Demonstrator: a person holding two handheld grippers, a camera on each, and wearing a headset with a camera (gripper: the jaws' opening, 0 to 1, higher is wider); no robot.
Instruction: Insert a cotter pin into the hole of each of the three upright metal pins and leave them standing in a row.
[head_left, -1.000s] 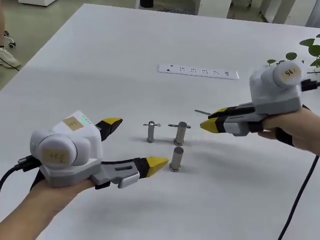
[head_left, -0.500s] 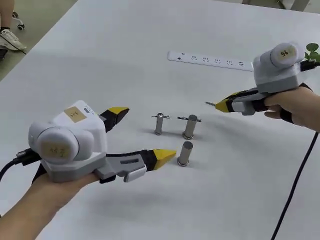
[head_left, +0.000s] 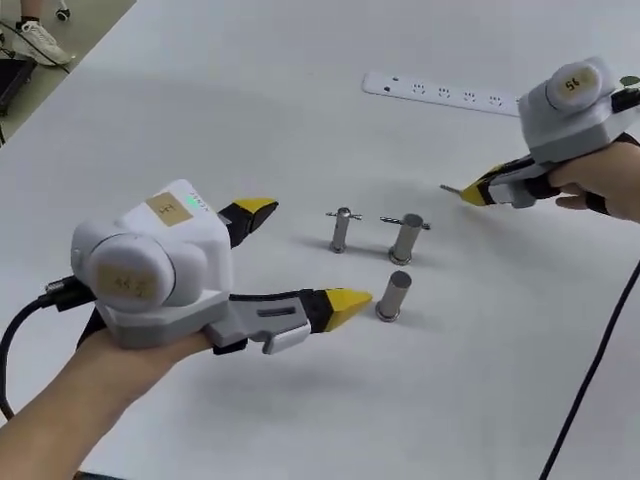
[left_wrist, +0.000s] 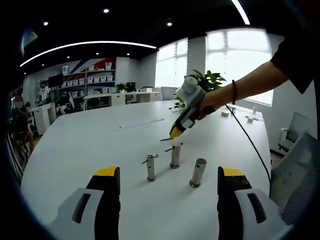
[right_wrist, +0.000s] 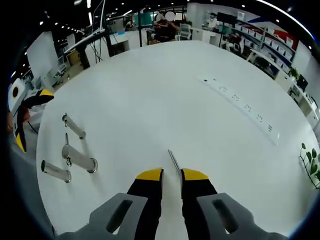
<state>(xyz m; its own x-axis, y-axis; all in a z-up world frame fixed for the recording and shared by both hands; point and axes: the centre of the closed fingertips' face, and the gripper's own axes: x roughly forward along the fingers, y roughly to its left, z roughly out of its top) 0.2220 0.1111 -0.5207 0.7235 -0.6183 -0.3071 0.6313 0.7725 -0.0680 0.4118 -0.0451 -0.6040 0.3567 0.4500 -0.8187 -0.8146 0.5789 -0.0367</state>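
A: Head view. Left tool (head_left: 302, 253) is low over the bench (head_left: 200, 120), jaws spread wide, nothing between them. Why so open?

B: Readied, I'd guess, to steady the bare pin (head_left: 394, 296), which stands upright just beside the forward jaw tip. Right tool (head_left: 478, 190) hangs on the far side, jaws closed down on a cotter pin (head_left: 452, 187) that sticks out toward the pins.

A: The other two?

B: Left pin (head_left: 341, 230) and middle pin (head_left: 405, 238) stand side by side behind it, each crossed by one of the fitted cotters (head_left: 343, 213). The bare pin sits nearer, out of their line.

A: Left gripper view.

B: All three uprights show between the wide jaws of the left tool (left_wrist: 169, 172). The bare pin (left_wrist: 199, 172) is at the right, no cotter in it. Right tool (left_wrist: 177, 131) is beyond, cotter tip leading.

A: Right gripper view.

B: Right tool (right_wrist: 172, 175) is nearly closed, cotter pin (right_wrist: 174, 161) pinched at one end so the free length points forward for threading. The pins are well apart from it, toward the left edge. Power strip (right_wrist: 240, 107) lies far off. One insertion left, I judge.
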